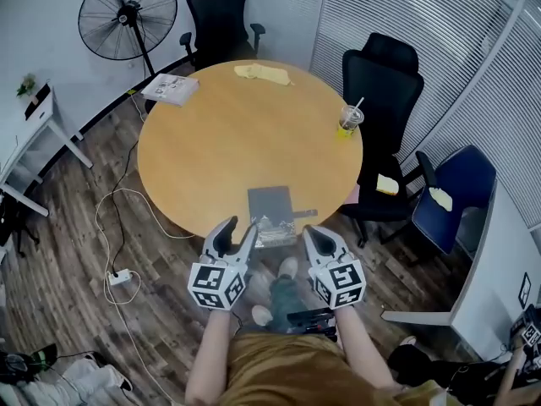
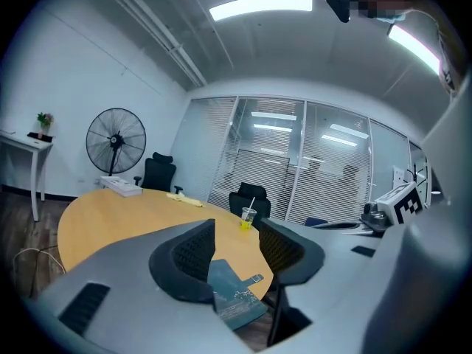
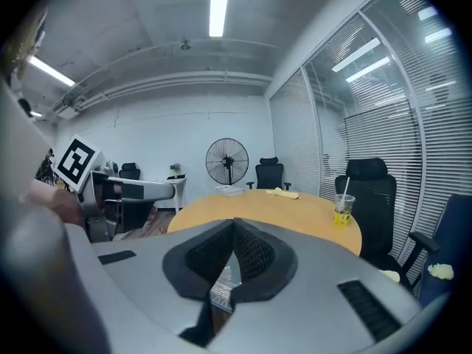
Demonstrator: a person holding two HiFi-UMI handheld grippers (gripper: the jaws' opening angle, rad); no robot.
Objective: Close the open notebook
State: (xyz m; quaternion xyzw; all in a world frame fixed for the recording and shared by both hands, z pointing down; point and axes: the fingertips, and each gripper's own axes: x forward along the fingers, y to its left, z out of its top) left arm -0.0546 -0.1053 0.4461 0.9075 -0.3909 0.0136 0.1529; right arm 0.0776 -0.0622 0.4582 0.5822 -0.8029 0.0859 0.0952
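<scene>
notebook [image 1: 270,210]: lies flat, dark cover down, pale drawing at its near end, strap out to the side | place: near edge of table [image 1: 211,142] | left gripper [image 1: 240,225]: jaws apart, empty | right gripper [image 1: 314,232]: jaws together, empty

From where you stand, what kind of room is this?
Most likely an office meeting room: a round wooden table with black swivel chairs drawn up to it, a glass wall with blinds along one side, and a pedestal fan by the far wall.
</scene>
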